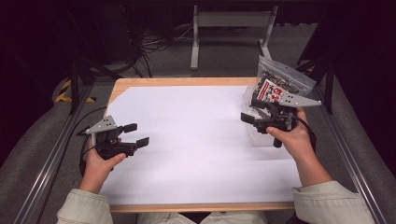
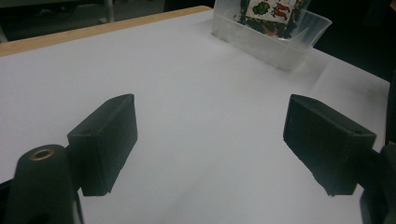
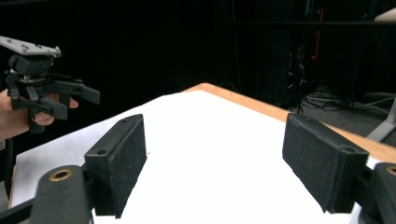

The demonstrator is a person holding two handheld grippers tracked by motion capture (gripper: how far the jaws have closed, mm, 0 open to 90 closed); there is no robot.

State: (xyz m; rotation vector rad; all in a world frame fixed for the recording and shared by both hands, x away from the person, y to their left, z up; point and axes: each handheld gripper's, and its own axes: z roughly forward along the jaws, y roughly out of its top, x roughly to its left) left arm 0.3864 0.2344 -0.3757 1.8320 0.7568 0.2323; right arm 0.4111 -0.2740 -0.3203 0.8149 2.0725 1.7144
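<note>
On table [image 1: 187,121]: one tub [image 2: 275,44], perhaps one bag [image 1: 278,84]; two grippers apart.

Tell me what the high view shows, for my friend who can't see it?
A person holds an open black gripper in the left hand and another in the right, above a white-covered wooden table. A clear plastic bag stands in a clear tub beside the right gripper.

Two hand-held grippers [image 1: 136,134] [image 1: 248,119], one bag [image 1: 280,80], one tub [image 2: 275,43].
</note>
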